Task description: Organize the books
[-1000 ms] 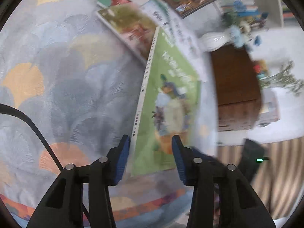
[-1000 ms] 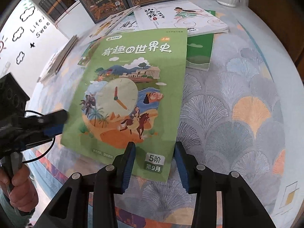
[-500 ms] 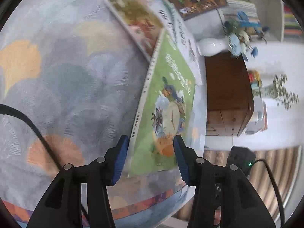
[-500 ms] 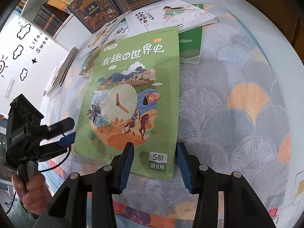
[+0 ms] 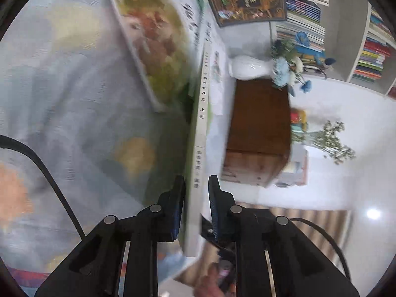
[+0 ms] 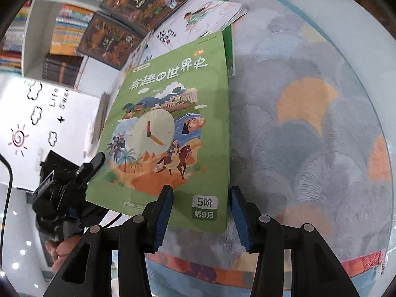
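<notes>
The green book is lifted along its left edge off the bench, its cover tilted up toward the right wrist camera while its right edge stays low near the patterned cloth. The left hand-held gripper has closed tight on the book's spine side at the near corner, both blue pads pressing the white spine; from the right wrist view it shows at the left, clamped on the cover's lower left edge. The right hand-held gripper stands partly open and is widening a little, its pads straddling the book's near right corner without pressing it.

Beyond the green book, more books lie overlapped on the bench's far side. A white shelf unit behind holds stacked books.

To the right of the book the cloth lies bare up to the bench's rounded edge.
</notes>
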`<action>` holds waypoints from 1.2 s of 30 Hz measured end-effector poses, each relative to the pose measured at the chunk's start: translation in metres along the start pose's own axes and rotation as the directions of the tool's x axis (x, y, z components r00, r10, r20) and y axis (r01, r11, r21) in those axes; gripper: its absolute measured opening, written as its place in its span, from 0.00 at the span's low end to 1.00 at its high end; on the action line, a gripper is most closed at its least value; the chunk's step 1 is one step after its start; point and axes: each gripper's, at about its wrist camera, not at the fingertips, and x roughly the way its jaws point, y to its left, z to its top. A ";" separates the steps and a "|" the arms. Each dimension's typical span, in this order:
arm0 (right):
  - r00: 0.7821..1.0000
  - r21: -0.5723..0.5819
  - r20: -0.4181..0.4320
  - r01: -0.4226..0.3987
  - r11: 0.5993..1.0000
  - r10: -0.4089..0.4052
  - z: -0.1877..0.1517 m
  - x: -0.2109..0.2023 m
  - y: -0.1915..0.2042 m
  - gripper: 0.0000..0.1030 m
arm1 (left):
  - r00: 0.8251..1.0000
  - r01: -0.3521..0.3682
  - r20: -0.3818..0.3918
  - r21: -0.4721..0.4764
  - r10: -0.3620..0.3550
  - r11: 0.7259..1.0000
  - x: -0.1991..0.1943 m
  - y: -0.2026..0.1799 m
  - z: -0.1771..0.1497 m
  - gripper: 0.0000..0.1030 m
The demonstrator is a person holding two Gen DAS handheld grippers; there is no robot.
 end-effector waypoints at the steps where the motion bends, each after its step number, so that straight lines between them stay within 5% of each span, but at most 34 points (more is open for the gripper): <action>1: 1.000 0.013 -0.001 -0.009 1.000 0.009 0.000 -0.001 -0.003 0.49 | 0.999 0.024 -0.026 -0.019 -0.024 1.000 0.003 -0.001 0.001 0.15; 8: 0.973 0.212 -0.017 -0.220 0.952 0.228 0.002 0.005 -0.041 0.59 | 0.994 0.068 -0.084 -0.080 -0.074 0.994 0.012 -0.005 0.003 0.15; 13: 0.952 0.248 0.015 -0.299 0.921 0.305 0.006 0.006 -0.044 0.70 | 0.981 0.132 -0.117 -0.160 -0.152 0.978 0.017 0.004 0.004 0.17; 17: 0.966 0.194 0.043 -0.257 0.947 0.253 0.006 0.002 -0.031 0.52 | 0.991 0.076 -0.101 -0.109 -0.087 0.991 0.014 0.000 0.008 0.17; 20: 0.975 0.133 0.061 -0.220 0.966 0.213 0.008 -0.006 -0.021 0.36 | 0.996 -0.050 -0.075 -0.003 0.050 0.999 0.009 -0.008 0.013 0.17; 23: 0.992 0.008 0.083 -0.096 0.995 0.095 0.011 -0.011 0.002 0.36 | 0.991 -0.106 -0.078 0.061 0.110 0.993 0.011 -0.013 0.013 0.17; 27: 0.989 -0.169 0.145 0.064 0.984 -0.039 0.009 -0.021 0.040 0.36 | 0.957 -0.283 0.009 0.268 0.291 0.921 0.013 -0.040 0.006 0.17; 32: 0.975 -0.255 0.195 0.153 0.955 -0.104 0.006 -0.031 0.060 0.36 | 0.950 -0.311 0.093 0.392 0.299 0.866 0.001 -0.069 -0.006 0.17; 36: 0.957 -0.327 0.263 0.210 0.921 -0.125 0.001 -0.045 0.087 0.36 | 0.920 -0.387 0.166 0.515 0.355 0.764 -0.010 -0.096 -0.021 0.18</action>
